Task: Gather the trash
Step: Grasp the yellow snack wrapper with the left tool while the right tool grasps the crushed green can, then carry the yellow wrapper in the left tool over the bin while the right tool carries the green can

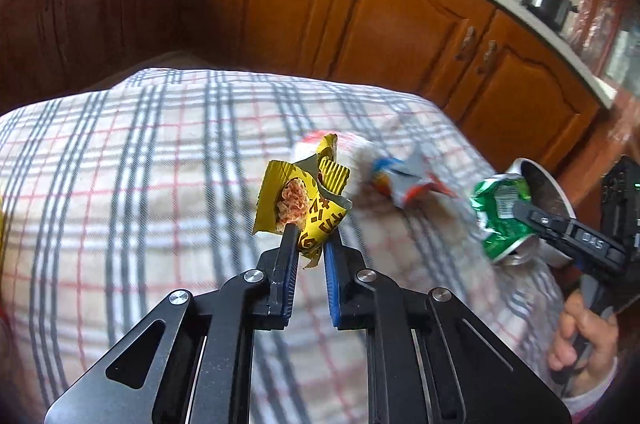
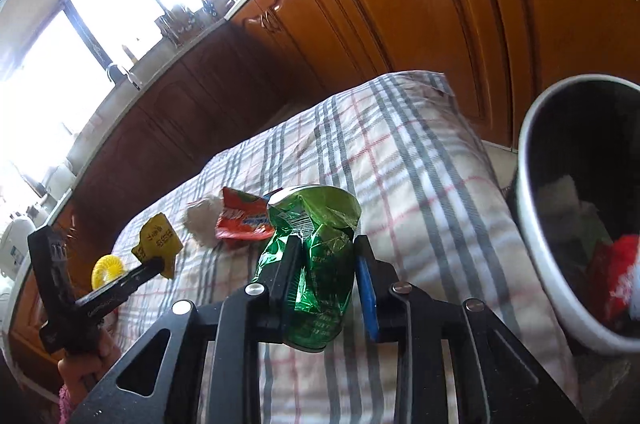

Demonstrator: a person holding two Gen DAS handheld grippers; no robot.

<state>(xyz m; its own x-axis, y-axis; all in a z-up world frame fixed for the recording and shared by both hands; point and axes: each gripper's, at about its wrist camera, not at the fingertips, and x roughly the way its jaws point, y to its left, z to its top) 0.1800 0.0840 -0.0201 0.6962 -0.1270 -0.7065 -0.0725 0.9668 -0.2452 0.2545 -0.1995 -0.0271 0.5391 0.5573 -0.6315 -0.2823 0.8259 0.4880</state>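
We have both tongs loaded: our left gripper [image 1: 310, 232] is pinched narrow on a torn yellow foil snack wrapper [image 1: 304, 202], and our right gripper [image 2: 326, 256] is clamped on a crushed green aluminium can [image 2: 316, 256]; both pieces seem raised off the grey-and-red checked tablecloth [image 2: 400, 152]. The white-walled, dark-lined waste bin [image 2: 536, 248] stands just right of the table with some scraps already inside, so we judge the job partly done; a crumpled red-and-blue wrapper [image 2: 244, 220] and a pale wad of paper [image 2: 202, 220] remain on the cloth. The can's long axis runs roughly along the fingers, one end toward the camera; the wrapper stands upright, torn edge up.
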